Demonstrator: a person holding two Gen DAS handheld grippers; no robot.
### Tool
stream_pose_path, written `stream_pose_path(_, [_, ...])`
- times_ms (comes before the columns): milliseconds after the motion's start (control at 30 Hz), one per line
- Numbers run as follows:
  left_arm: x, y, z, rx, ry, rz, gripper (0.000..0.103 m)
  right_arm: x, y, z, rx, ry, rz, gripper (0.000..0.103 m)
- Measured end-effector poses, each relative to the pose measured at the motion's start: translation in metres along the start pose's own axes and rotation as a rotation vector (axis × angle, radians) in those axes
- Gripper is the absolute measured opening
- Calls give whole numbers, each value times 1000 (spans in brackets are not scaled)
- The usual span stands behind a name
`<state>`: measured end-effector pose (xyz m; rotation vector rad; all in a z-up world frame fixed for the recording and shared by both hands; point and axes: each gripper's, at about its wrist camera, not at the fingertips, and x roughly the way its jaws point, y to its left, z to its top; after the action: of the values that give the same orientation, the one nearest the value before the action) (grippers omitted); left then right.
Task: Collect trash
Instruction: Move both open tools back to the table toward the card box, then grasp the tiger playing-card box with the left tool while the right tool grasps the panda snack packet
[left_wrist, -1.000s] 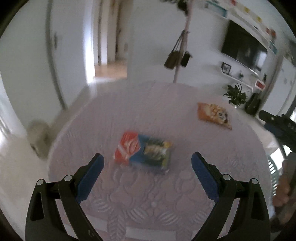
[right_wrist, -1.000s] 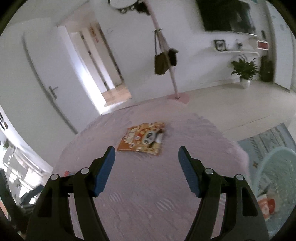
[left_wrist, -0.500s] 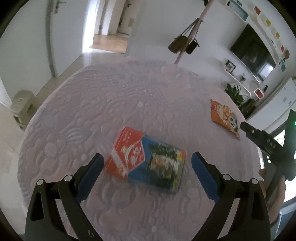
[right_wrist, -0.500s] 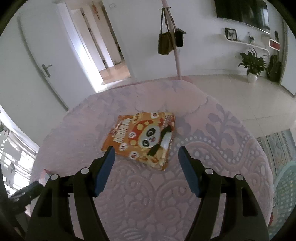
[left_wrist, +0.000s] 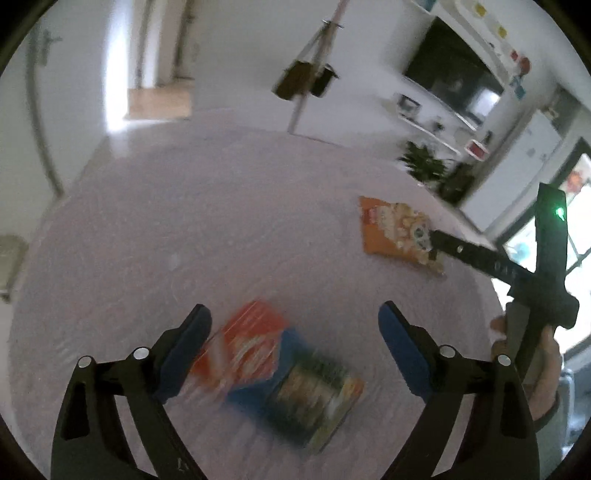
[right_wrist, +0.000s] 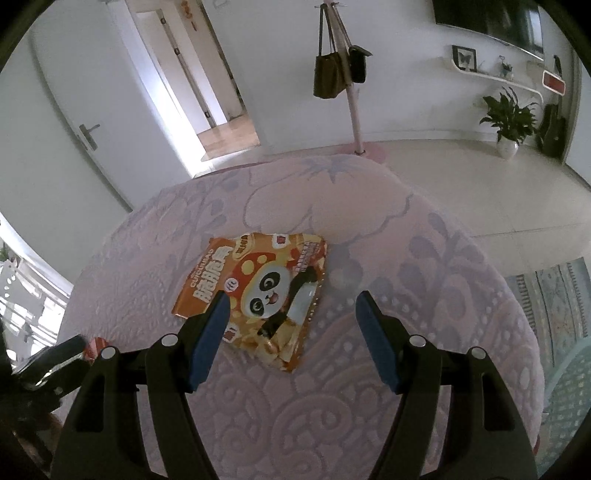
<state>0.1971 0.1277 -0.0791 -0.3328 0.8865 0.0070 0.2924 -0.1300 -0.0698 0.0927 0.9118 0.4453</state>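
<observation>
Red-and-blue, the snack packet now lies between the spread blue tips of the left tongs, which have just narrowed a little after closing in, with nothing clenched yet. Seen from the right tongs, also released, the orange panda packet sits nearer than before, partly between the tips, so both grabs look close.

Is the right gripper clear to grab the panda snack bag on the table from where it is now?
Probably yes. The right gripper has open jaws just over the panda snack bag, which lies flat and alone on the tablecloth, with nothing in between.
</observation>
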Motion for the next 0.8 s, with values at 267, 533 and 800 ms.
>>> stream_pose_path(267, [-12, 0, -34, -116, 80, -113, 91, -1, 5, -1, -35, -14, 6, 67])
stream_pose_path(533, [34, -46, -14, 76, 40, 111, 81, 8, 9, 8, -92, 23, 9, 75])
stream_pose_path(800, [43, -58, -4, 184, -14, 209, 66, 31, 31, 23, -137, 59, -6, 84])
